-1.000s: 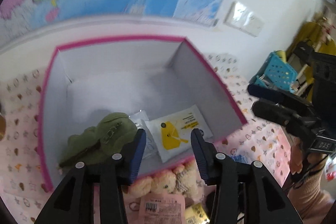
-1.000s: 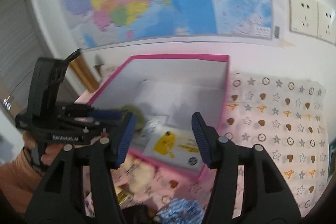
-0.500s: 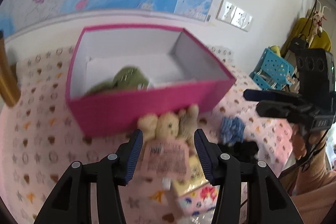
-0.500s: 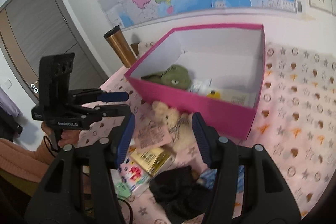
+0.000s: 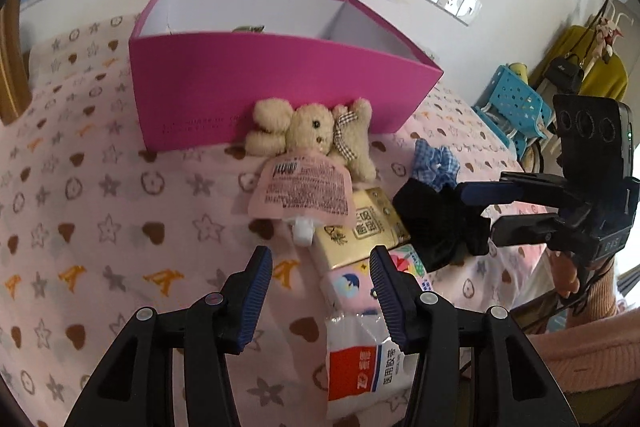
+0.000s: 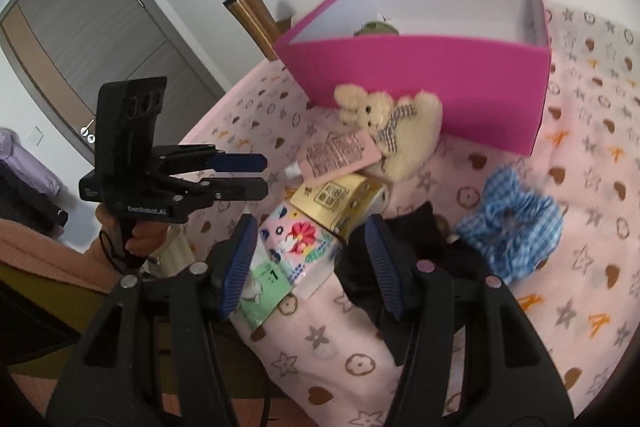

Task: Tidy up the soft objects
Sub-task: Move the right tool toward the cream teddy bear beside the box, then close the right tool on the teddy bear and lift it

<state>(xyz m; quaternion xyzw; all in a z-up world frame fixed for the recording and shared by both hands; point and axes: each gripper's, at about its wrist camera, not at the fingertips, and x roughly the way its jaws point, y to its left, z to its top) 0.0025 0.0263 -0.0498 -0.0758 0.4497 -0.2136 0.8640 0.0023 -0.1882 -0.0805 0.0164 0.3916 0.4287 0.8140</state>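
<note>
Two tools, both spread and carrying nothing, hover over a pile of soft goods on a pink star-and-heart cloth covering the worktop.

Left tool: jaws apart, aimed at the pile from its 6 o'clock, probably lining up a pick.

Pink spouted pouch: lies label-up, partly over the plush rabbit, at 12 o'clock from the left tool. The rabbit leans against the front wall of the magenta box, likely the destination, since a green plush already sits inside.

Gold packet: just below the pouch, overlapped by it, at 1 o'clock from the left tool. Floral packet and red-and-white bag: stacked nearer, crowding the left tool's right finger.

Black cloth: at 3 o'clock of the pile.

Right tool: jaws apart, over the floral packet, the black cloth behind its right finger.

Blue gingham scrunchie: farthest right, lying clear.

Obstruction: overlapping packets make lifting only one item difficult.
</note>
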